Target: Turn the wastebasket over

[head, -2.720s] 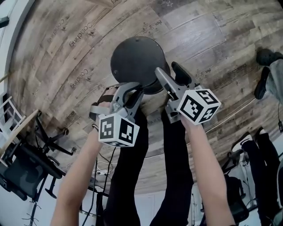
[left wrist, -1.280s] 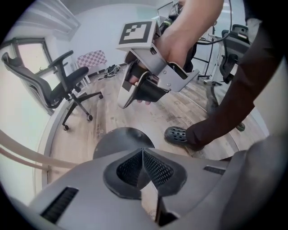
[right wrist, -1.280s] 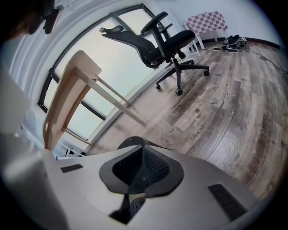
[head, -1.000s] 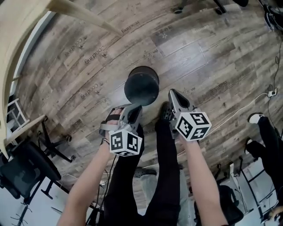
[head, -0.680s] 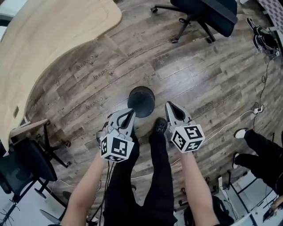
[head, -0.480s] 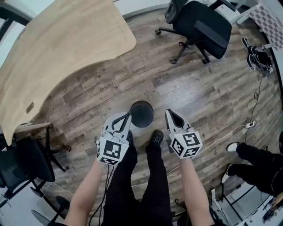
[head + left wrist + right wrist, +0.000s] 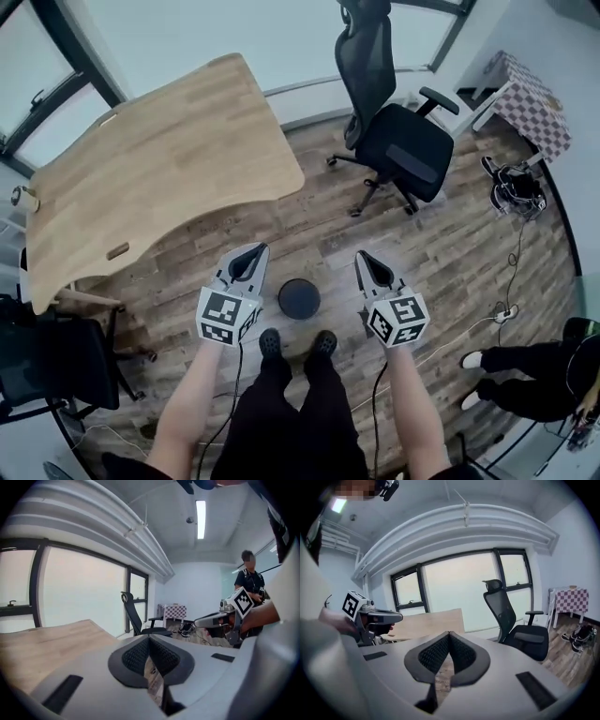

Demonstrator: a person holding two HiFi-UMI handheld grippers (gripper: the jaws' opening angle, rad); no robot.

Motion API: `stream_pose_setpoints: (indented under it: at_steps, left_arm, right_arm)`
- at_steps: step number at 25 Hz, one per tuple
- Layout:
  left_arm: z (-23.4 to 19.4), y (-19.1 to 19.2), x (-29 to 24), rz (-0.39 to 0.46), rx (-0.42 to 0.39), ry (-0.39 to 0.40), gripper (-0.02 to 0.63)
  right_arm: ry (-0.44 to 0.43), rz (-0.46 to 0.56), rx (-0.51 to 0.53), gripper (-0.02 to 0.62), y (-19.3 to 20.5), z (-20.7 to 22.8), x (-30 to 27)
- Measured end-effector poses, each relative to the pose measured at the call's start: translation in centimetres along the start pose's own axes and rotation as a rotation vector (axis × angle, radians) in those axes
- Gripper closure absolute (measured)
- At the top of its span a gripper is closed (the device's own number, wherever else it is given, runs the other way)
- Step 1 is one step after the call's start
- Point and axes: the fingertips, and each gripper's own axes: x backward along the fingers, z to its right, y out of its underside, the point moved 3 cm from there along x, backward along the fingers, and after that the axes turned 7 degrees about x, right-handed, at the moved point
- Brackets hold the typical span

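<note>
The dark round wastebasket (image 7: 299,298) stands on the wood floor far below me, just ahead of my feet, its flat round face up. My left gripper (image 7: 249,255) is held high to its left and my right gripper (image 7: 371,263) high to its right, both well above it and touching nothing. Both are shut with nothing between the jaws. In the left gripper view the left gripper (image 7: 149,641) points across the room, and the right gripper (image 7: 206,619) shows beyond it. The right gripper view has the right gripper (image 7: 449,637) shut, with the left gripper (image 7: 389,616) off to one side.
A large wooden desk (image 7: 150,169) fills the left of the room. A black office chair (image 7: 389,131) stands beyond the basket and another chair (image 7: 47,361) at the left edge. Cables and shoes (image 7: 514,187) lie on the floor at right, near a seated person's legs (image 7: 511,375).
Both grippers have risen far above the wastebasket as I stood up. The basket now looks small on the floor, and the desk and chair have come into view.
</note>
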Motion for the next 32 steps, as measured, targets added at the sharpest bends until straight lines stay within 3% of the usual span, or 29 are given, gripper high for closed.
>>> stream_pose_setpoints:
  at_steps: [5,12,20,32]
  left_arm:
    - [-0.1,-6.3,1.5,0.118,0.007,0.041,0.589]
    - [1.6,-11.5,2.9,0.203,0.018,0.148,0.589]
    - [2.5,-11.9,3.2,0.194,0.032,0.223,0.589]
    - [3.7,-12.8,2.5,0.191,0.026,0.267,0.589]
  right_arm:
    - [0.021,0.095,0.055,0.563,-6.7,-0.9,1.9]
    - [0.042,0.192,0.039,0.563,-11.9,-3.2,4.1]
    - [0.055,0.208,0.039,0.564,-12.9,-5.9,4.3]
    - [0.086,0.196,0.074,0.565,-13.5,-5.7,5.6]
